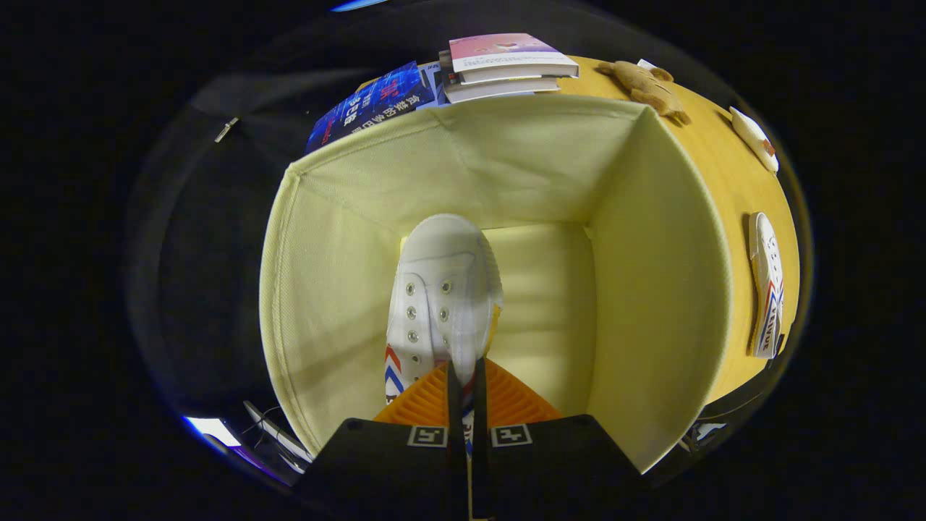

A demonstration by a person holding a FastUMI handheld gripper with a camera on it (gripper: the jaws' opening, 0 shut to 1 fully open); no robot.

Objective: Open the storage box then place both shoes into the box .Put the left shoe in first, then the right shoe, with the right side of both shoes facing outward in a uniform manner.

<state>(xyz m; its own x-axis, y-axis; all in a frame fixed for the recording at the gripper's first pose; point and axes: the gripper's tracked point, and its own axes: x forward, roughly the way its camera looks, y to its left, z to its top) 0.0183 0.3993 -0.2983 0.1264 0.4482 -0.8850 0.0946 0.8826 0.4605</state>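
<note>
1. Pale yellow fabric lines the open storage box (651,239), which stands on the wooden tabletop (731,181).
2. The tool (466,376) is nearly closed, both fingers pinching the heel of a white shoe (441,289) that hangs toe-down inside the box.
3. A second shoe (767,286) lies on the tabletop beside the box.
4. Books (506,69) and a plush toy (647,87) sit beyond the box.
</note>
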